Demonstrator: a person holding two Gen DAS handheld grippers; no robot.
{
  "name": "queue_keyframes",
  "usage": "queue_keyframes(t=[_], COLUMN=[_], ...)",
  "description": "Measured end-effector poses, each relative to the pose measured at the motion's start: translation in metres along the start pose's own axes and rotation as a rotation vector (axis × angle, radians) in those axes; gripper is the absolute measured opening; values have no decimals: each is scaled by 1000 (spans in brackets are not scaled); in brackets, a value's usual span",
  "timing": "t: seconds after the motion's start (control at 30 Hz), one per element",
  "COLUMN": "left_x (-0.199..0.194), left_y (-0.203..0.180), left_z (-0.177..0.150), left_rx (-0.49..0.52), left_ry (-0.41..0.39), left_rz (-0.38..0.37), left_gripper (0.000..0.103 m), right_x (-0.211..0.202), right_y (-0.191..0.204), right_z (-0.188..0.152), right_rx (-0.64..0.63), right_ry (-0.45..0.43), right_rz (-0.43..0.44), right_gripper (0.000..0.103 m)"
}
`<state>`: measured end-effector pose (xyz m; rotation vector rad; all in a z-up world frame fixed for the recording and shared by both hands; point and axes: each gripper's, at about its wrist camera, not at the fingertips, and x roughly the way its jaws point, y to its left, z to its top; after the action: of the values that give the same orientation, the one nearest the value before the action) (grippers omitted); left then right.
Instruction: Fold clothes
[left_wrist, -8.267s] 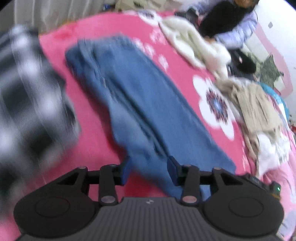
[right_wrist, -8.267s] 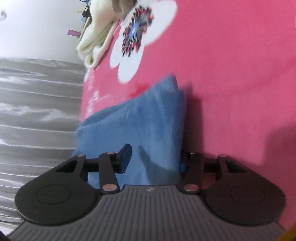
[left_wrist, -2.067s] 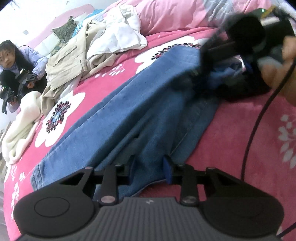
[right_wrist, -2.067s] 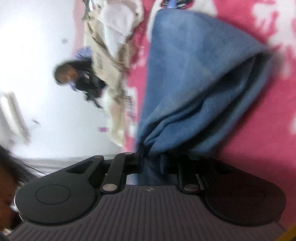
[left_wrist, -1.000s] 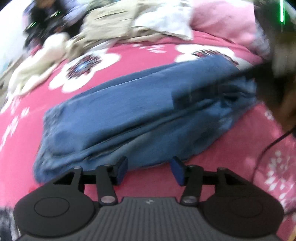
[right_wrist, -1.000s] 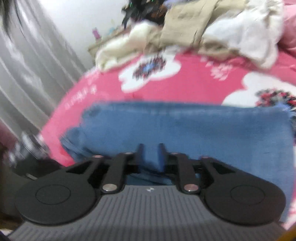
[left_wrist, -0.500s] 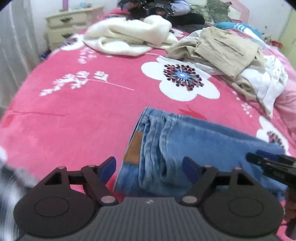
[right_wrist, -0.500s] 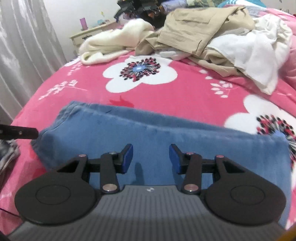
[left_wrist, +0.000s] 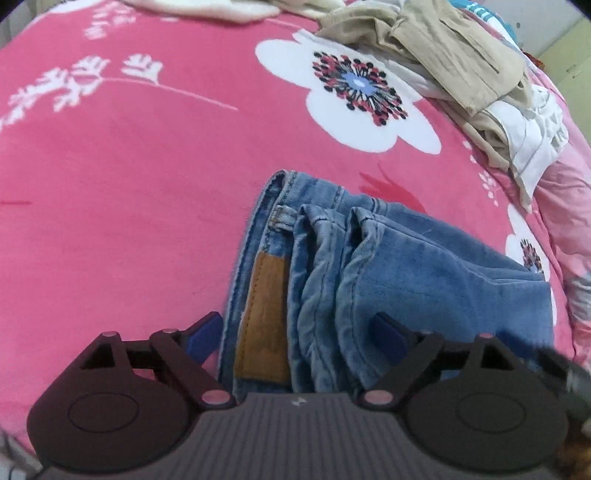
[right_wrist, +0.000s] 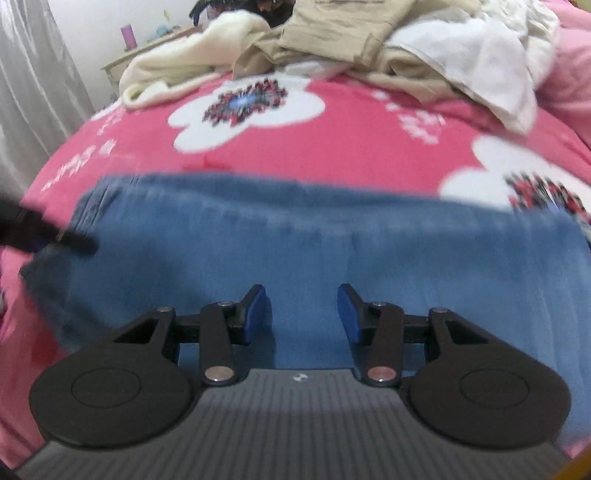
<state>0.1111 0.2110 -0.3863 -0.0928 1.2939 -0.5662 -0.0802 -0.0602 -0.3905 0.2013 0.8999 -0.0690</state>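
Observation:
A pair of blue jeans (left_wrist: 406, 266) lies folded lengthwise on the pink flowered bedspread (left_wrist: 129, 177). In the left wrist view its waistband with a brown leather patch (left_wrist: 264, 314) is nearest. My left gripper (left_wrist: 295, 334) is wide open, its jaws on either side of the waistband end, holding nothing. In the right wrist view the jeans (right_wrist: 295, 243) stretch across as a blue band. My right gripper (right_wrist: 301, 314) is open above the near edge of the jeans, empty. The left gripper's tip (right_wrist: 55, 236) shows at the jeans' left end.
A heap of beige and white clothes (left_wrist: 461, 66) lies at the far right of the bed. A cream blanket (right_wrist: 177, 74) lies at the far side. A grey curtain (right_wrist: 33, 74) hangs at the left and a nightstand (right_wrist: 147, 51) stands behind.
Both grippers have let go of the jeans and opened. The left gripper has moved closer over the waistband end; the right has widened its jaws and come nearer to the jeans.

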Motion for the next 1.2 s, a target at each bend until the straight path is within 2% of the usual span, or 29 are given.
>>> queue_keyframes(t=[0.1,0.2,0.33,0.5,0.57,0.67,0.87,1.07,1.2], left_x=[4,3,1,-1,-4,-13,-34,-50,-69], left_y=[-3,-5,-4,4,9,14,10,-4,-39], left_z=[1,0,-1,0,0,0,0,0,-6], left_rx=[38,74,78,43,3,-62,-128,-181,-161], left_ry=[18,33,43,40,30,9,-19,-49,-117], left_rz=[-16,-32,-68,-93,-106,-122,-153,-170,-175], left_gripper=[94,93,79,73,61,47,29,23,22], right_x=[-14,-17,-12,9,22,28,29,34,33], right_y=[0,0,6,21,25,20,19,20,17], right_z=[-10,-2,19,30,28,28,25,22,19], right_rx=[7,25,42,9,-2,44,89,73,59], right_ry=[45,77,14,15,35,19,6,-24,-47], right_rz=[-1,-4,40,82,82,92,94,99,121], right_gripper=[43,43,41,41,43,43,43,47,48])
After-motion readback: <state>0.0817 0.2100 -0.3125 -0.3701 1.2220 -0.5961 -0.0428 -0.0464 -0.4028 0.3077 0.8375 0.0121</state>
